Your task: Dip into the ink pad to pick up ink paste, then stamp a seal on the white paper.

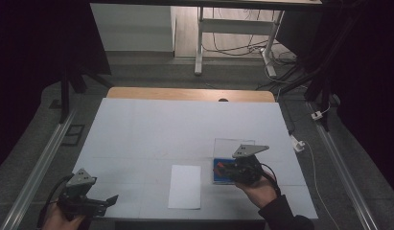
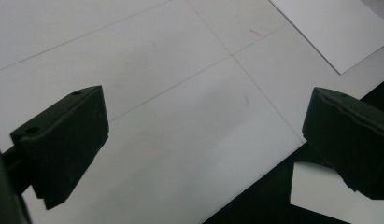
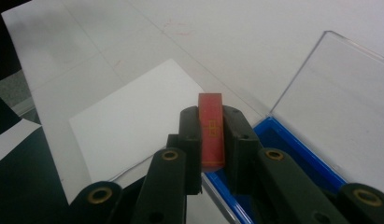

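Left gripper: the black two-jaw left gripper (image 1: 110,199) sits at the near left corner of the table, held in a hand; its jaws stand wide apart with nothing between them, only bare white surface below.
Sheet of paper: a plain white rectangular sheet of paper (image 1: 185,186) lies flat near the front edge, well apart from the left gripper and just left of the box.
Red block: a small flat red block with thin yellow line markings (image 3: 211,128) stands on edge, pinched on its two broad faces, its far end poking out past the fingertips; it hovers over the near left edge of the box.
Right gripper: the black right gripper (image 3: 212,135) has its jaws drawn in tight on the red block; in the high view it sits over the box, a hand in a dark sleeve behind it.
Box: a shallow blue plastic box with a clear hinged lid (image 3: 292,154) lies open, the lid folded back flat on the table beyond the tray.
Surface: a white covering with faint seam lines (image 1: 151,129) overlies a wooden table, whose bare far edge shows.
Room: dim, grey floor, a white desk frame (image 1: 200,43) and loose cables beyond; metal rails flank the table.
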The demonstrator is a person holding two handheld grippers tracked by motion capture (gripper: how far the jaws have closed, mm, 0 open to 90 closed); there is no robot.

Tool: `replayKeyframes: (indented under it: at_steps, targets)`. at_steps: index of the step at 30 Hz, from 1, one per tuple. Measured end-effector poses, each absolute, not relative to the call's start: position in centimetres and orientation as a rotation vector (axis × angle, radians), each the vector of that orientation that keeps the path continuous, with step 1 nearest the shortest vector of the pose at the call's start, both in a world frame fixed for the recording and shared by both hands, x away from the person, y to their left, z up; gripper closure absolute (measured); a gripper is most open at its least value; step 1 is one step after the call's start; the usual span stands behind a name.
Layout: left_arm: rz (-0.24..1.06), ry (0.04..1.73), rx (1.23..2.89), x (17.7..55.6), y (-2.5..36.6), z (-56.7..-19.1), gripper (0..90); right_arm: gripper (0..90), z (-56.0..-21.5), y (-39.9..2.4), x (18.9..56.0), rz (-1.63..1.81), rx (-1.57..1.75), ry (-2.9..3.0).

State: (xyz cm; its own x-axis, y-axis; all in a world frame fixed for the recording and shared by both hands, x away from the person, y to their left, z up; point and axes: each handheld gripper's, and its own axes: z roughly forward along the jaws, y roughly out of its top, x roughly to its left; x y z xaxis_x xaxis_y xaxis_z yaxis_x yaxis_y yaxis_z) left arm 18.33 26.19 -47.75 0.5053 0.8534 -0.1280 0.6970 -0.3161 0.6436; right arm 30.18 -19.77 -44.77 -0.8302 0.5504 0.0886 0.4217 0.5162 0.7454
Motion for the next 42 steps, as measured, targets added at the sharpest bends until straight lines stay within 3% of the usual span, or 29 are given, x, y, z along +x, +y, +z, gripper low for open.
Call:
replayKeyframes:
  at_steps: [42]
  targets:
    - [0.31, 1.268, 2.1, 18.3, 26.2, -47.8, 0.7, 79.4, -46.7, -13.6, 29.8, 1.133, 0.602, 2.744]
